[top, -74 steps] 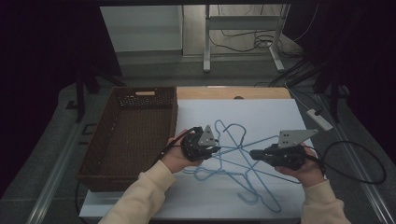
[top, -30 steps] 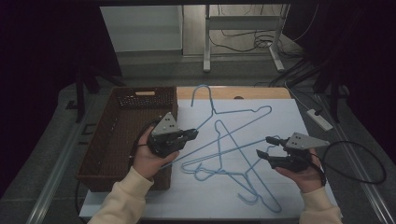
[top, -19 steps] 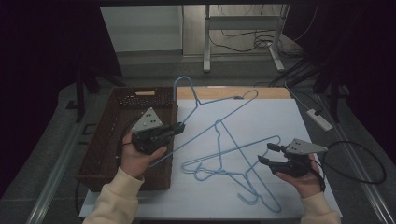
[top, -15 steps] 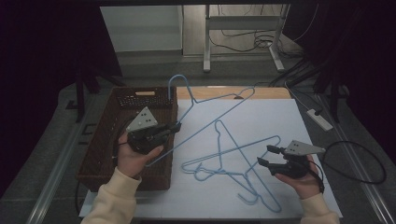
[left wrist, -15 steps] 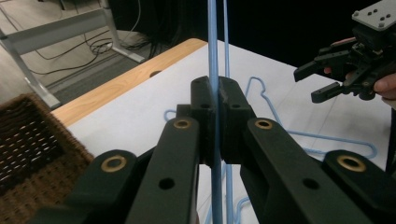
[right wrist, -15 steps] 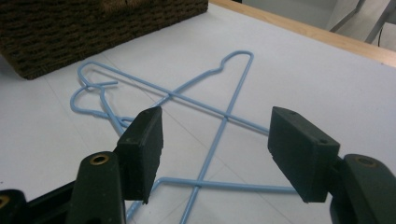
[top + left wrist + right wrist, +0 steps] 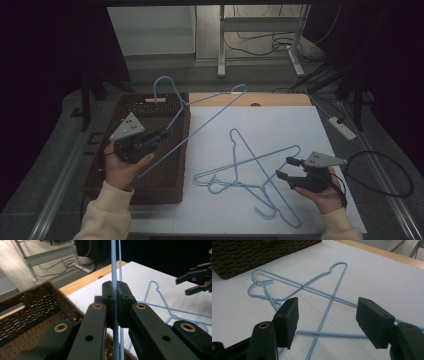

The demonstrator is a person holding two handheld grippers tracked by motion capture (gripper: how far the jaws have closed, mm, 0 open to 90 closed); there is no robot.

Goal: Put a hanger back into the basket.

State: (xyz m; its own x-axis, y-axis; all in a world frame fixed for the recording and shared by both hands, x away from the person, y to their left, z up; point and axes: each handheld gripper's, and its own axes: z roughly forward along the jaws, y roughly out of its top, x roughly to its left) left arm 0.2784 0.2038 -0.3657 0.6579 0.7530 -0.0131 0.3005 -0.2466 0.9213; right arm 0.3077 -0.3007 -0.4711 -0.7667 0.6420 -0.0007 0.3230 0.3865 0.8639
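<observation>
Looking down from the high view, the left gripper (image 7: 159, 136) was clamped on the wire of a blue hanger (image 7: 200, 117), holding it in the air above a brown wicker basket (image 7: 95, 170), its hook over the basket's far rim and its far corner reaching over the white table (image 7: 280, 125). To place it well, the hanger would probably need lowering level until the whole frame sat inside the basket walls before letting go. Two more blue hangers (image 7: 250, 175) lay crossed on the table, with the right gripper (image 7: 286, 168) just beside them, open and empty. From the left gripper view, the jaws were pressed shut on the thin hanger wire (image 7: 114, 270), which ran straight up between them, the basket (image 7: 30, 305) below. From the right gripper view, the jaws stood wide apart, holding nothing, over the crossed hangers (image 7: 322, 297) lying flat on the table.
</observation>
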